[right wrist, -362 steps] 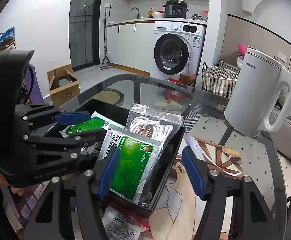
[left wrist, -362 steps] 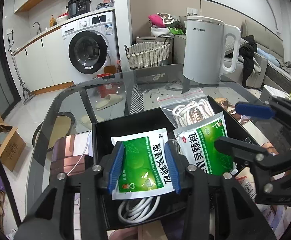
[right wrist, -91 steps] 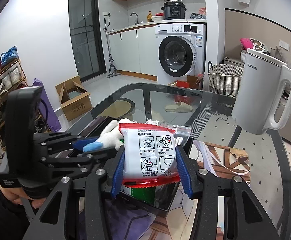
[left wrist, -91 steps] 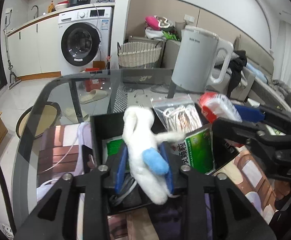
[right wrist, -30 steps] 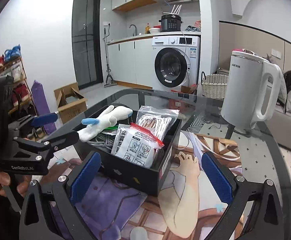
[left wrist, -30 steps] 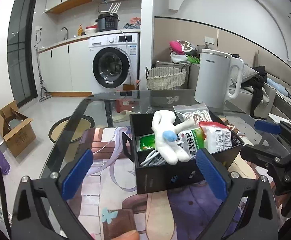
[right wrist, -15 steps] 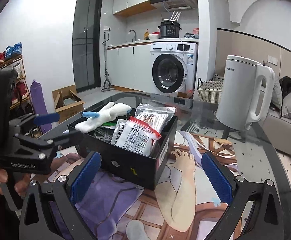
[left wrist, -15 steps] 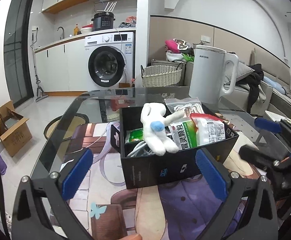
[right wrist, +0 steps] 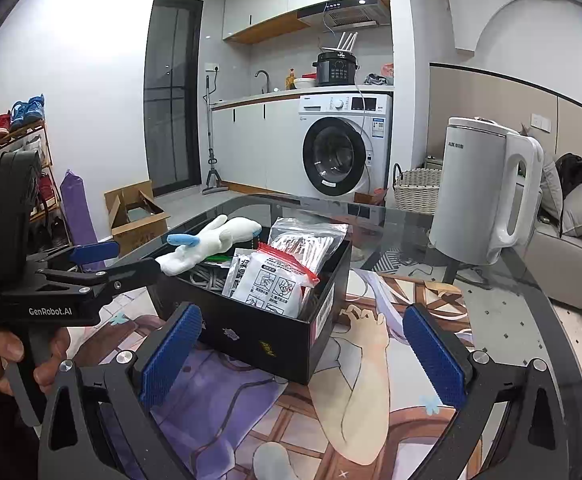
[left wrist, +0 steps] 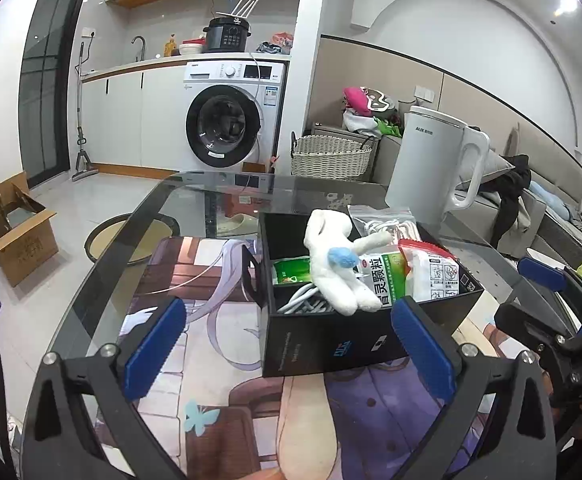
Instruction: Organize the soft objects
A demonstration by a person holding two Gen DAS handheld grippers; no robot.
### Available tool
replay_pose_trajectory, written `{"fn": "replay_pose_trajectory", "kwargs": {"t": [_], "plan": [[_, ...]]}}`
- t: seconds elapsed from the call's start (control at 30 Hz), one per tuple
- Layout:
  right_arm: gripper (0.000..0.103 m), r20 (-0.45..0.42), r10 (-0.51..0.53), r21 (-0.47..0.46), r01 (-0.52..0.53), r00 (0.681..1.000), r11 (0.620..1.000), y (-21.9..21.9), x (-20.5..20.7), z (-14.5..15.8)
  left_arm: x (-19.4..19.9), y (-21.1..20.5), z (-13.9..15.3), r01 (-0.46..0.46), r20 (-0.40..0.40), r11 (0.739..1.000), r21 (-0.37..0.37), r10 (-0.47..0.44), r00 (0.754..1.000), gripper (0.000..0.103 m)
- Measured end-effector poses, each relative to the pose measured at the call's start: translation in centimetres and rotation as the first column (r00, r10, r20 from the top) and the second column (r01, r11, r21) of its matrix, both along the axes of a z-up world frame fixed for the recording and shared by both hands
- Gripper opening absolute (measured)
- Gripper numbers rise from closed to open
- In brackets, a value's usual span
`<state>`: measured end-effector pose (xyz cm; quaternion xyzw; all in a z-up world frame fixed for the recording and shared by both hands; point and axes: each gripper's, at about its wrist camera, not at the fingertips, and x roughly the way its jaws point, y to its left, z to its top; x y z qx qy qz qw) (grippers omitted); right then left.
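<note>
A black box (left wrist: 323,340) stands on the printed mat and also shows in the right wrist view (right wrist: 259,340). In it lie a white plush toy (left wrist: 331,264) with a blue spot, green sachets (left wrist: 379,280), a white packet with red edges (left wrist: 435,272) and a clear bag of cables (left wrist: 387,224). The plush toy (right wrist: 211,244) and the white packet (right wrist: 271,284) show in the right wrist view too. My left gripper (left wrist: 291,344) is wide open and empty in front of the box. My right gripper (right wrist: 303,348) is wide open and empty, near the box's corner.
A white kettle (left wrist: 435,168) stands on the glass table (left wrist: 211,192) behind the box. The printed mat (left wrist: 219,360) covers the near part of the table. A washing machine (left wrist: 227,120), a wicker basket (left wrist: 331,156) and a cardboard box (left wrist: 15,228) stand beyond.
Both grippers have let go of the plush toy and the white packet, which now lie in the box. Both have opened wide and drawn back; in the last half second little has moved.
</note>
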<state>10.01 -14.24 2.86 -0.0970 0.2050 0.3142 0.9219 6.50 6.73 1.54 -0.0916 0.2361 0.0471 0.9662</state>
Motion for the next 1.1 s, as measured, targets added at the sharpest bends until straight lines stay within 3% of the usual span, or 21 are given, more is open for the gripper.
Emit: {"fn": "replay_pose_trajectory", "kwargs": {"t": [0.47,1.1], "plan": [[0.103,0.013,0.007,0.006,-0.007,1.0,1.0,-0.1,-0.2,-0.1,-0.4,-1.3,0.3,0.0,0.022,0.998,0.063,-0.001,1.0,0.103],[0.103,0.014,0.011,0.005,-0.011,1.0,1.0,0.0,-0.2,-0.1,-0.5,-1.7,0.4,0.001,0.023,0.997,0.08,-0.003,1.0,0.103]]}}
